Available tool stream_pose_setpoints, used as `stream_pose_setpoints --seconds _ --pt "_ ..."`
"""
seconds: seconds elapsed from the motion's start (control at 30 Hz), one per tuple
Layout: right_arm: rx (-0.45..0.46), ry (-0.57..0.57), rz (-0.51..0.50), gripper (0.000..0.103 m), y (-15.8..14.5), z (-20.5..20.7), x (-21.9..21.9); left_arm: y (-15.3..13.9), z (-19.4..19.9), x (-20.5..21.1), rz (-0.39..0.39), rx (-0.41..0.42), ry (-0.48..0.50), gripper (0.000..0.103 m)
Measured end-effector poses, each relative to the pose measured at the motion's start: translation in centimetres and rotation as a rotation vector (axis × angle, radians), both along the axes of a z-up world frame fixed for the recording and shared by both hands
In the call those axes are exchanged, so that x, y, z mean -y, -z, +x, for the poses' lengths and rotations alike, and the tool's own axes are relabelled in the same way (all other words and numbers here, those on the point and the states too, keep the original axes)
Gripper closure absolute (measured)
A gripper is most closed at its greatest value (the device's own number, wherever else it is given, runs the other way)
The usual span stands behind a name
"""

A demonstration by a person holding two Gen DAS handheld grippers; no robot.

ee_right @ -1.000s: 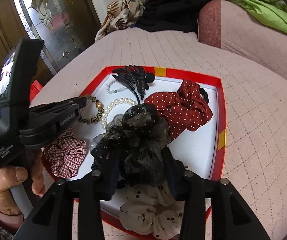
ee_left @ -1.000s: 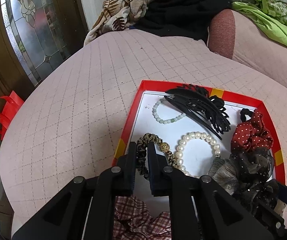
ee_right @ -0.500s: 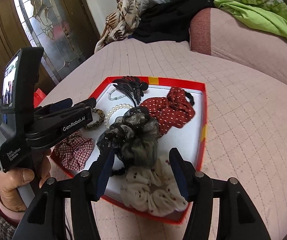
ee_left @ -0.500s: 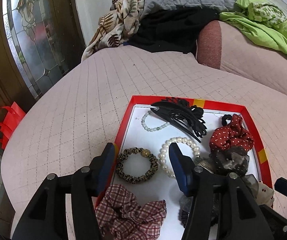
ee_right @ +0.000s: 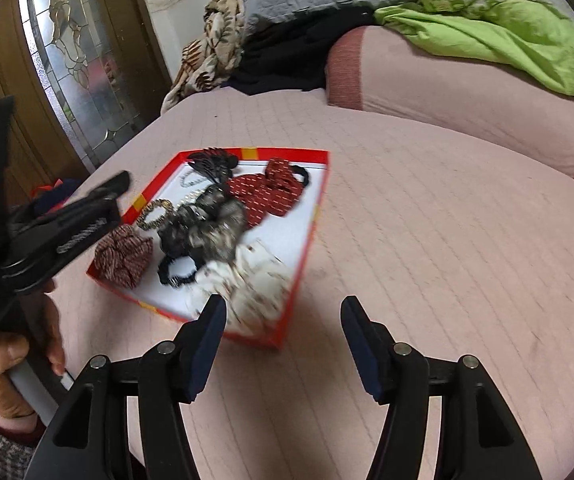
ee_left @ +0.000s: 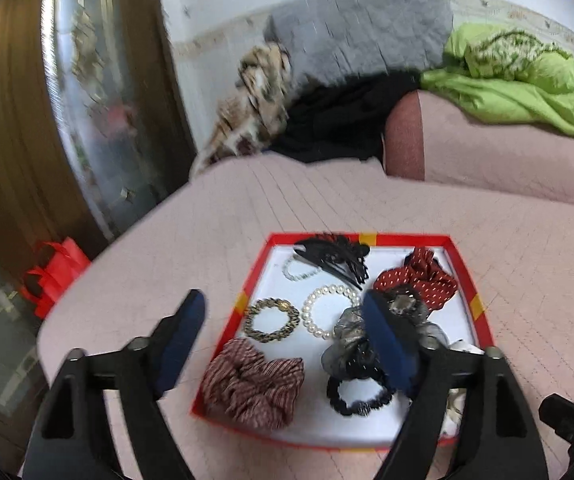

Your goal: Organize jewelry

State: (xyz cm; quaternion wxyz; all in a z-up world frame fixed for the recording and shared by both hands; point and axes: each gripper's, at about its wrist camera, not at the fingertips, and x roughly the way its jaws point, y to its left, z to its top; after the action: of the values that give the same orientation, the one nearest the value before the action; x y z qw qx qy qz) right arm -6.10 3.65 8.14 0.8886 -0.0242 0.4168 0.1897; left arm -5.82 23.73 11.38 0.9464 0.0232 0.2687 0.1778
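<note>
The red tray (ee_left: 483, 320) with a white floor lies on a pink quilted bed cover (ee_left: 167, 264).

Contents, left wrist view:
- Black hair claw (ee_left: 335, 258) at the far edge, partly over a pale green bead bracelet (ee_left: 297, 274).
- Pearl bracelet (ee_left: 321, 312) near the middle, just beside a leopard-print hair tie (ee_left: 272, 320) to its left.
- Red dotted scrunchie (ee_left: 419, 278) at the far right.
- Dark sheer scrunchie (ee_left: 351, 340) nearer the camera, partly hidden by a finger of the gripper.
- Plaid scrunchie (ee_left: 253, 386) in the near left corner.
- Black beaded hair tie (ee_left: 357, 396) beside it, flat on the tray floor.
- Cream patterned scrunchie (ee_right: 255, 280), seen in the right wrist view, in the near right corner; blurred.

Left hand-held gripper (ee_left: 287, 340): released. Its jaws have just been opening and stand wide apart above the tray's near left part; the pads touch nothing, and the leopard-print hair tie lies free below them.

Right hand-held gripper (ee_right: 281, 344): released. Its jaws have just been opening a little further. Nothing is between them; they hang over the bare bed cover just past the tray's near corner.

A person's hand (ee_right: 3, 380) holds the left unit's handle at the left edge of the right wrist view.

Background: grey quilted pillow (ee_left: 363, 20), green bedding (ee_left: 527, 84), patterned cloth (ee_left: 255, 96), red bag (ee_left: 53, 274) on the floor.
</note>
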Motion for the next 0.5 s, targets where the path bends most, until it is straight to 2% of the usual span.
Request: stream_pose_setpoints --seconds 0.13,0.2,0.37,0.5 --pt "0.030 0.020 -0.026 0.036 -0.8 -2.0 1.6 -2.1 -4.0 1.9 0.045 0.094 -0.026 0.007" --pt "0.047 0.038 -0.039 0.036 -1.2 -3.0 2.3 -3.2 -5.8 2.6 0.032 0.123 -0.022 0.003" --pt "0.088 0.068 -0.047 0.034 -2.3 -5.4 3.2 -4.9 -8.5 3.9 -0.036 0.108 0.005 0.001" --pt "0.146 0.093 -0.063 0.027 -3.5 -7.8 3.6 -6.1 -11.2 5.2 0.005 0.140 -0.053 0.001"
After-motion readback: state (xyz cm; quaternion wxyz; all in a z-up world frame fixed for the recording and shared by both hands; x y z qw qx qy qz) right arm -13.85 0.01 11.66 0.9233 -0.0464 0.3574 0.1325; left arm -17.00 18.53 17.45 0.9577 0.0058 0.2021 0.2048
